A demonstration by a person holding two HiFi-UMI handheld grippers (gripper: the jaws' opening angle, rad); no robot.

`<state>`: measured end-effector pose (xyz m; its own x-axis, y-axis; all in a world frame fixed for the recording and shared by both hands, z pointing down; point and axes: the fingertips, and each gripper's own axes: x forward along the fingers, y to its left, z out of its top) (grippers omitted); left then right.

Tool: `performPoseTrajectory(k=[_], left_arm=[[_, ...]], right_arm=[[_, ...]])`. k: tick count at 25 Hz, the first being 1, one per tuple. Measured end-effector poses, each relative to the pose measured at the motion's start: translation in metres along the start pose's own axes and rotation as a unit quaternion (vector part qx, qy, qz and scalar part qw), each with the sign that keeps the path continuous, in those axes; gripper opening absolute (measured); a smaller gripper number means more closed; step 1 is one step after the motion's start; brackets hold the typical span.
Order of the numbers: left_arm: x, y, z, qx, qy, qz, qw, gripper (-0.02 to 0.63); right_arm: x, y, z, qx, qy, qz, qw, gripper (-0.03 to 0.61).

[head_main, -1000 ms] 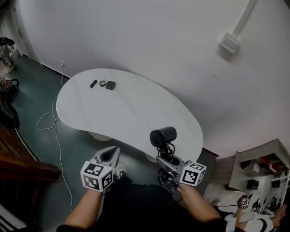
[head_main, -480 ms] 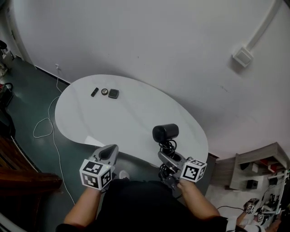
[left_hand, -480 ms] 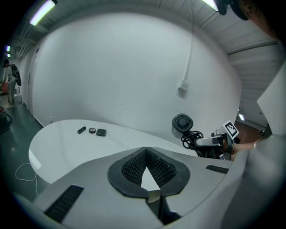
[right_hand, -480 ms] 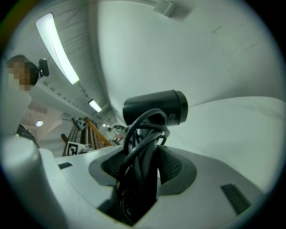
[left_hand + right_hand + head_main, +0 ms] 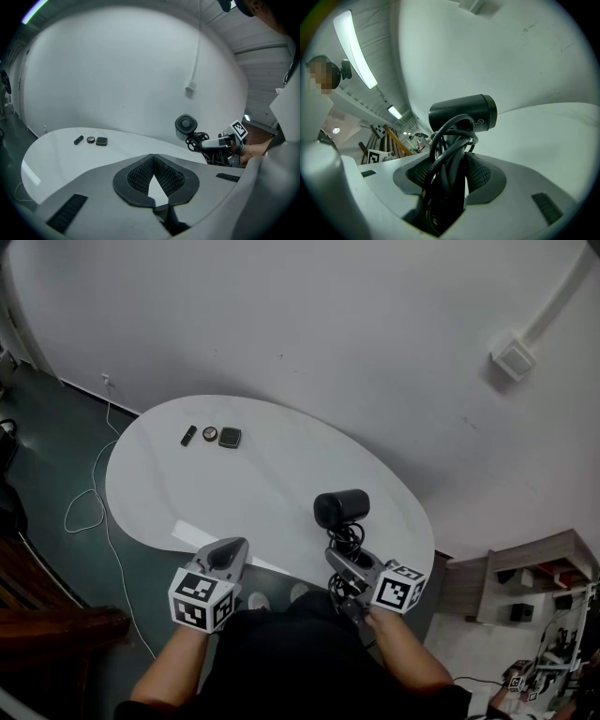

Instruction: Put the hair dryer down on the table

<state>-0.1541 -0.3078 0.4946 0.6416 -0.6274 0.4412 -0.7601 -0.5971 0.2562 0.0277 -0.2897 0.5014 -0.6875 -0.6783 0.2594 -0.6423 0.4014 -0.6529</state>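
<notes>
A black hair dryer (image 5: 340,508) with its cord wound round the handle is held upright by my right gripper (image 5: 348,563), whose jaws are shut on the handle and cord (image 5: 450,164). The barrel (image 5: 464,112) points sideways above the white table's near right edge (image 5: 412,549). In the left gripper view the hair dryer (image 5: 186,125) shows at the right, over the table. My left gripper (image 5: 225,557) hangs at the table's near edge, its jaws shut with nothing between them (image 5: 154,185).
Three small dark items (image 5: 211,435) lie in a row at the table's far left. A white cable (image 5: 89,507) trails over the dark floor at the left. A white wall stands behind the table; shelves (image 5: 525,587) are at the right.
The view has shifted slightly; the hair dryer and right gripper sit a little further over the table's near edge. Both grippers keep the same state.
</notes>
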Motion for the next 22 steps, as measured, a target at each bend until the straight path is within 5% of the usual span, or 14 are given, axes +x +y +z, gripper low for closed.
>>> performPoseTrajectory(k=[13, 22], left_arm=[[0.014, 0.019, 0.001, -0.057, 0.019, 0.041, 0.9974, 0.011], [0.013, 0.016, -0.021, -0.068, 0.05, 0.055, 0.9949, 0.011]], right_arm=[[0.035, -0.046, 0.02, -0.008, 0.059, -0.009, 0.998, 0.193], [0.082, -0.108, -0.003, -0.049, 0.145, -0.045, 0.987, 0.193]])
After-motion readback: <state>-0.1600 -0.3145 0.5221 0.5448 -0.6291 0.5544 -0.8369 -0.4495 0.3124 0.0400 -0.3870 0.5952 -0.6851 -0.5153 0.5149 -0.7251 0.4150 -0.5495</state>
